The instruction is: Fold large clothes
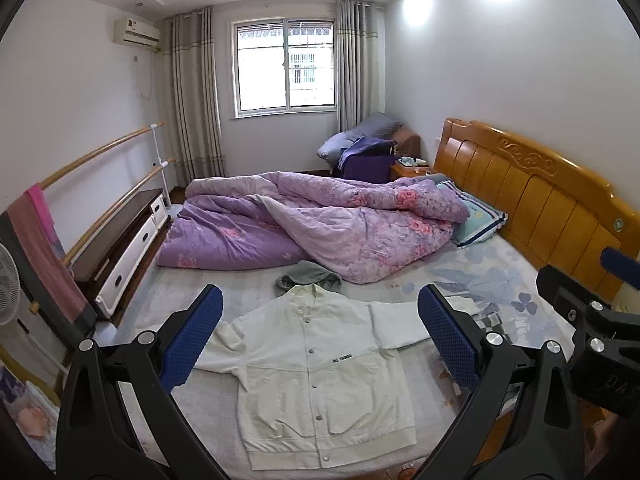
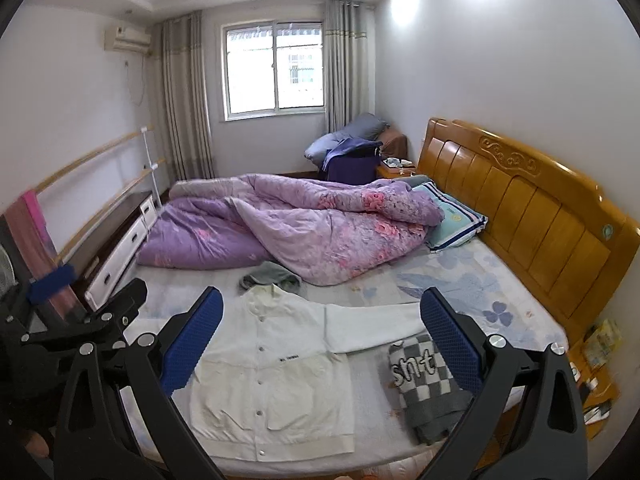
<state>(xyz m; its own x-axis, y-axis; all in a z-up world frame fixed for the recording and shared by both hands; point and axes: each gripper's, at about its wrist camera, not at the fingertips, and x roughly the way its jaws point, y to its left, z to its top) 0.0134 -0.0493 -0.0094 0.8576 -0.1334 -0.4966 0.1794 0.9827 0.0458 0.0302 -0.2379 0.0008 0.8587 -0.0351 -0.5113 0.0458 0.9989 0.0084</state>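
Observation:
A white snap-button jacket (image 1: pixel 316 372) lies flat, front up, on the near part of the bed, sleeves spread to both sides; it also shows in the right wrist view (image 2: pixel 272 380). My left gripper (image 1: pixel 320 340) is open and empty, held above the jacket. My right gripper (image 2: pixel 322 340) is open and empty, held above the jacket's right sleeve (image 2: pixel 372 328). The right gripper's body shows at the right edge of the left wrist view (image 1: pixel 592 320).
A folded grey-and-white checkered garment (image 2: pixel 428 384) lies right of the jacket. A grey-green hooded garment (image 1: pixel 310 278) lies behind the collar. A purple floral duvet (image 1: pixel 320 224) covers the far bed. Wooden headboard (image 1: pixel 528 196) on the right; low cabinet (image 1: pixel 124 240) on the left.

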